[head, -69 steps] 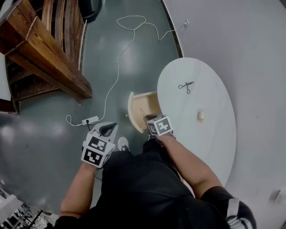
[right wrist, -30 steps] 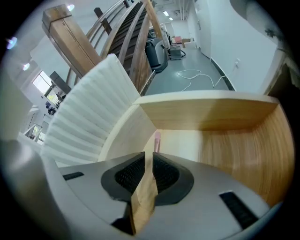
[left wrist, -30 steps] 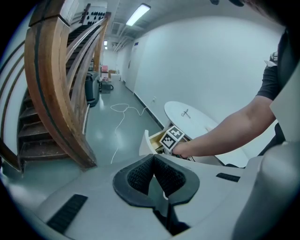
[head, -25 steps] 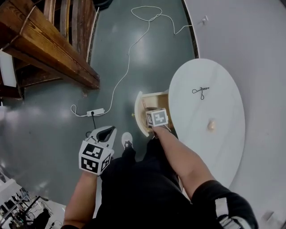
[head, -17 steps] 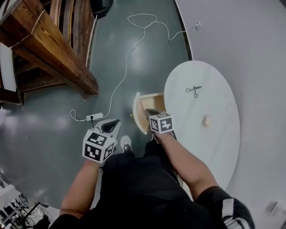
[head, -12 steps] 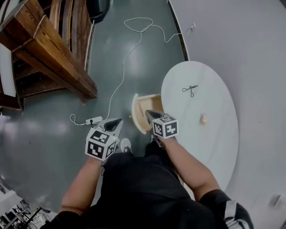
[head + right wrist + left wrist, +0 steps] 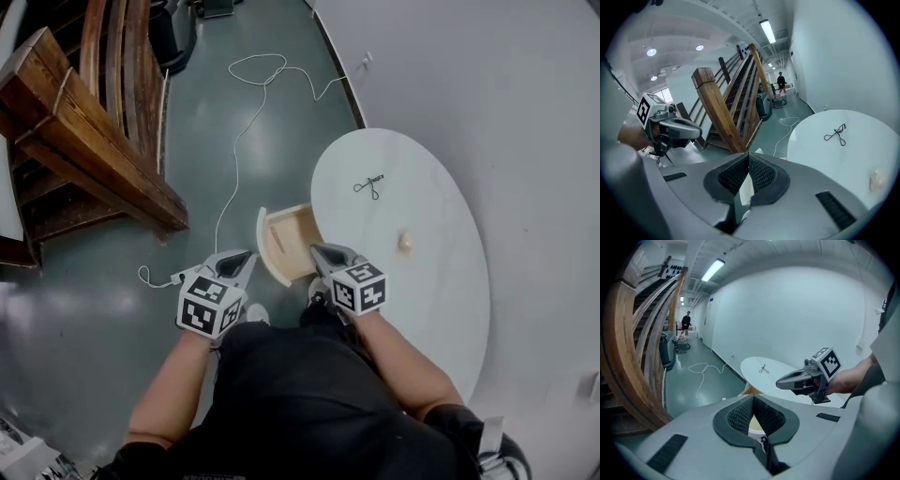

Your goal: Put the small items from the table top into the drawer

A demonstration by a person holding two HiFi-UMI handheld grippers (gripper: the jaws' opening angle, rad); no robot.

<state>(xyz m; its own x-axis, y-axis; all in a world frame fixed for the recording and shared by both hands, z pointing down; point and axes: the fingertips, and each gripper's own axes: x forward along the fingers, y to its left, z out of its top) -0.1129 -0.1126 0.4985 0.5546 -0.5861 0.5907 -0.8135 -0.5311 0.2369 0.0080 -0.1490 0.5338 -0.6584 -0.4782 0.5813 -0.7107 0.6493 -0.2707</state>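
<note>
Just ahead of the right claw, we see the drawer only in part: its right side runs under the table rim. A thin pinkish thing lies inside, too small for us to name. Further ahead and to the right of that claw, a small pale item on the table is likewise too small to tell; in the right gripper view it sits blurred near the picture's edge. In the left gripper view the left claw covers nearly all of the drawer.

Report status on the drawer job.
Left gripper and right gripper shut, empty, by open drawer. Eyelash curler and small beige item on table top. Path looks clear.
</note>
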